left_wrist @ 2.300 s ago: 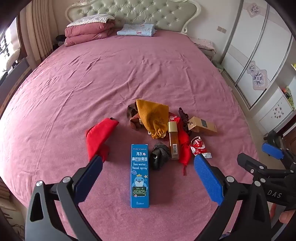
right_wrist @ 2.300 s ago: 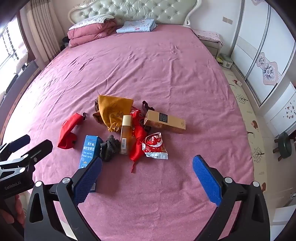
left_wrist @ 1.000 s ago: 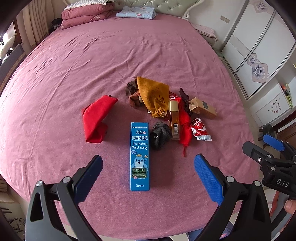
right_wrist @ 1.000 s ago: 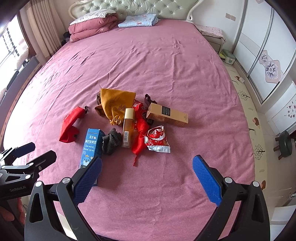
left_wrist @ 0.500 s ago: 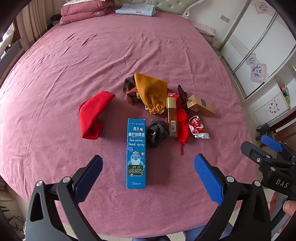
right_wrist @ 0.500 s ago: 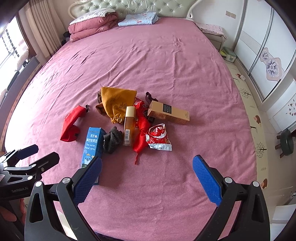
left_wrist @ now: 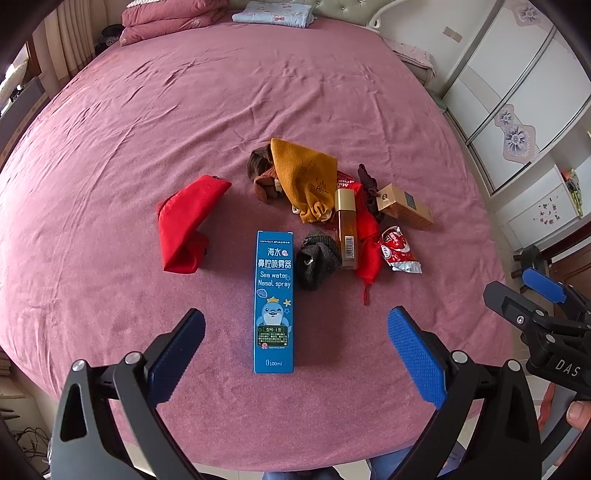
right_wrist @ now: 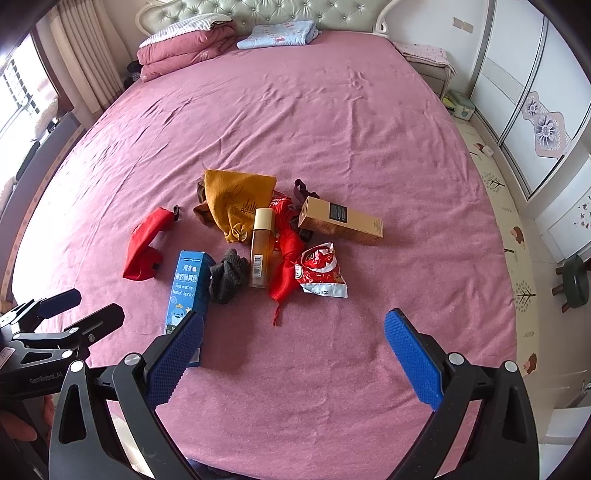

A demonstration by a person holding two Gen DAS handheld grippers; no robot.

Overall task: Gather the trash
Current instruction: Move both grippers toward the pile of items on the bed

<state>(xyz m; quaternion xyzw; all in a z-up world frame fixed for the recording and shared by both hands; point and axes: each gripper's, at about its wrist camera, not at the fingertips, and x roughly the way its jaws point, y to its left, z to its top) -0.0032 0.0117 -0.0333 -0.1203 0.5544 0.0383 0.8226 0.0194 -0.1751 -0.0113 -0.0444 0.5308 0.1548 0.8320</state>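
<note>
A blue nasal-spray box lies on the pink bed. Beside it are a dark grey sock, an amber bottle with gold cap, a red snack wrapper, a gold box, a red cloth strip, a mustard pouch and a red pouch. My left gripper is open and empty, hovering over the blue box's near end. My right gripper is open and empty, short of the pile.
The bed reaches back to folded pink bedding and a blue blanket at the tufted headboard. Wardrobe doors and a patterned floor mat lie right, with a dark stool.
Both grippers have pulled back and risen a little, so the pile sits farther off. The left view now centres on the blue box. Nothing was grasped.
</note>
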